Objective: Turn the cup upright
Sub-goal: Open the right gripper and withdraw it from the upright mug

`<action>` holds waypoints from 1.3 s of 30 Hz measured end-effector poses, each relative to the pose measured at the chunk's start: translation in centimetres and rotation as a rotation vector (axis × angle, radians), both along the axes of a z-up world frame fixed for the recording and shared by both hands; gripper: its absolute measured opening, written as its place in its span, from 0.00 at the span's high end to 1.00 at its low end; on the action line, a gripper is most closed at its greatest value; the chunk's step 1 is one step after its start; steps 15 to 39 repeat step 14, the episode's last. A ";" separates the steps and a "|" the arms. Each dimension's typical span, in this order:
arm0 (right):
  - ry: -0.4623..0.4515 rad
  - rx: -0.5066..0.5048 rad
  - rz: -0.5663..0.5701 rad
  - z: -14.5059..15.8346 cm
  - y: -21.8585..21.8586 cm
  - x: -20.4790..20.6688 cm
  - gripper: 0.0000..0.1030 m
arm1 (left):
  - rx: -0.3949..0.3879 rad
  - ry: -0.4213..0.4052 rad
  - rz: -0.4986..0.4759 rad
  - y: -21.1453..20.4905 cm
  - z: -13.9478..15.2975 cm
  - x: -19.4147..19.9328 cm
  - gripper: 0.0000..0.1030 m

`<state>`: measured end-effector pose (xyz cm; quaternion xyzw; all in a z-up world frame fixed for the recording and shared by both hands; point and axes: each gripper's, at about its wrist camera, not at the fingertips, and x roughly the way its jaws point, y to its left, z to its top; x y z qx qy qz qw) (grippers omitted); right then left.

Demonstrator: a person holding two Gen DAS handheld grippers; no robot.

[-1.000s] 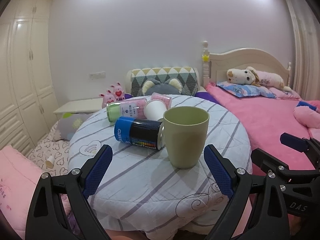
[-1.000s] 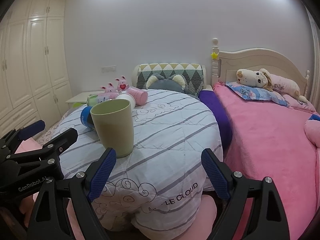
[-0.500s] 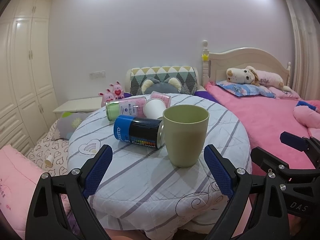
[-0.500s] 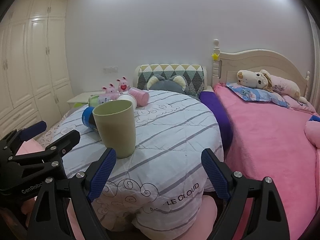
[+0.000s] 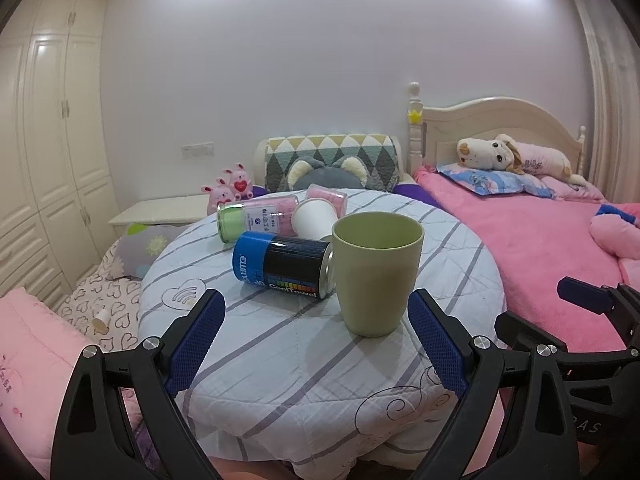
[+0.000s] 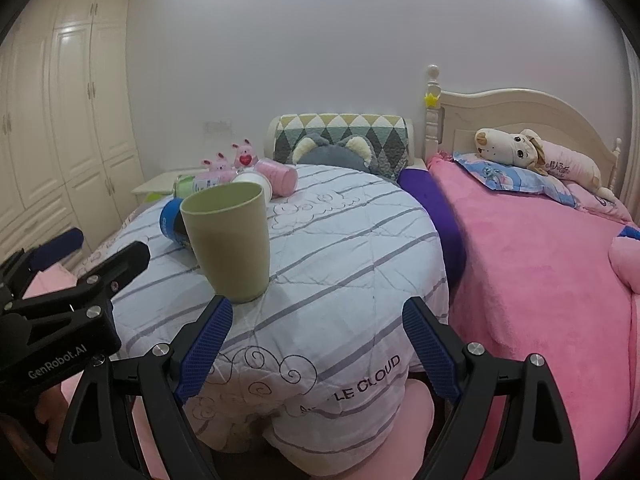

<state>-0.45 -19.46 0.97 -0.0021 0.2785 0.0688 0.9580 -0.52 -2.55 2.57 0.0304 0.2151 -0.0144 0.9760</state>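
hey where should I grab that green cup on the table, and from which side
Grip the green cup across its smooth side walls, about mid-height. It stands upright, mouth up, with no handle in view. Come from the near side with the left gripper, jaws open, since the blue can lies against its far left.

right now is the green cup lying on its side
No, the green cup stands upright on the table, open mouth up, beside the toppled blue can.

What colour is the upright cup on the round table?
Pale olive green, plain with no pattern: the upright plastic cup shows best in the left wrist view.
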 end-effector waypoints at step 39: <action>0.030 -0.017 0.013 -0.4 0.3 0.3 0.14 | -0.012 -0.006 -0.008 0.3 -0.1 -0.2 0.08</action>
